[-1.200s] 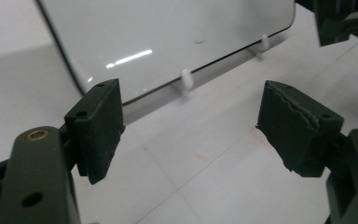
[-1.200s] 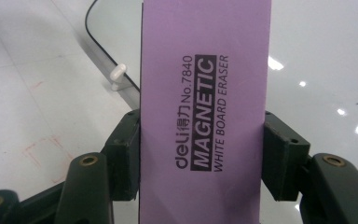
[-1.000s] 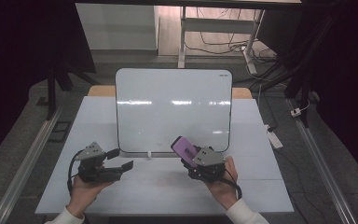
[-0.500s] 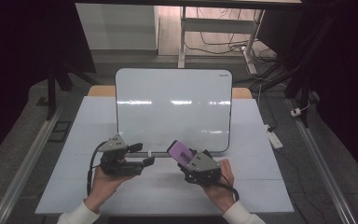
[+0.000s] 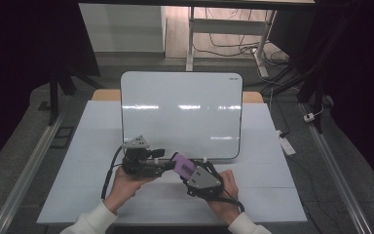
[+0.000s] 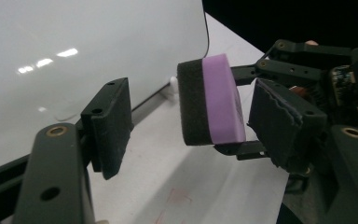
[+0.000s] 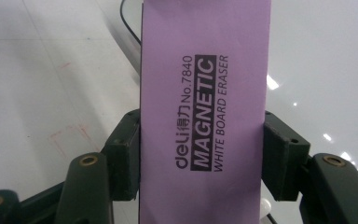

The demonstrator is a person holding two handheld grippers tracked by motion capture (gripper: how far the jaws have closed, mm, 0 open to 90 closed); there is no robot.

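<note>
Right gripper view: right gripper [image 7: 200, 158], jaws clamped on the long sides of a purple magnetic whiteboard eraser [image 7: 204, 107], printed face up.

Left gripper view: left gripper [image 6: 196, 126], jaws apart and just been closing; the eraser's dark felt end [image 6: 193, 105] sits between the pads, touched by neither, as far as shows.

High view: both grippers meet at the near centre of the worktop [image 5: 272, 195], eraser [image 5: 184, 166] held aloft between them, just in front of the whiteboard's near edge.

Step in hand, by judgement: a handover of the eraser from right to left. Next move calls for the left jaws to finish closing on the free end before the right lets go.

Surroundings: whiteboard [image 5: 181, 114] flat on the worktop, far of the grippers, surface apparently blank; faint red marks [image 6: 177, 198] on the worktop. Nothing obstructs the transfer.
</note>
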